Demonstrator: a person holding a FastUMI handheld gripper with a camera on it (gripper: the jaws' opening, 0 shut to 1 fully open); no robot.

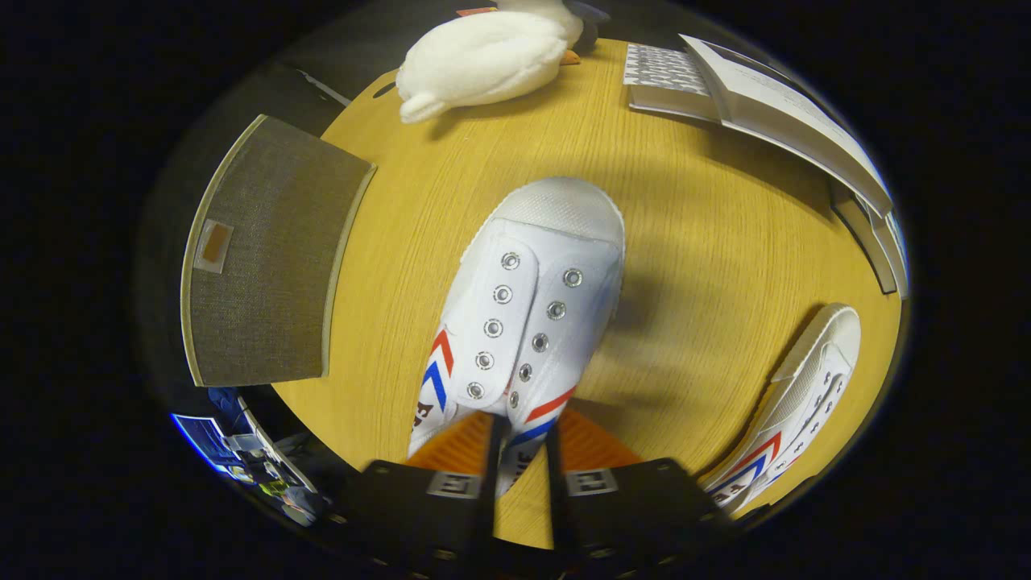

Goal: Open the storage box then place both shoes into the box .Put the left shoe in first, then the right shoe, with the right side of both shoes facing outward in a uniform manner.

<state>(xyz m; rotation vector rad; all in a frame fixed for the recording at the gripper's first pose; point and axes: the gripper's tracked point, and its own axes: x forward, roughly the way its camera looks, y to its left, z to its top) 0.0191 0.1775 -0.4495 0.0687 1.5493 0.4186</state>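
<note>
A: Which step?
B: Carrying a shoe, I judge; gripper (520,451) clenched on the white shoe (527,298) at its collar, above the table (685,242)

A: And next?
B: Swing toward the grey box (266,258) at nine o'clock; second shoe (793,395) waits at four o'clock

A white canvas shoe (527,314) with metal eyelets, no laces and red and blue chevron stripes on its sides hangs above the middle of the round wooden table (709,242), toe pointing away. The gripper (522,451) pinches its side wall, one finger inside the opening and one outside. A matching shoe (793,395) lies near the table's right edge, toe away. The grey fabric storage box (262,258), lid closed, sits at the left edge.
</note>
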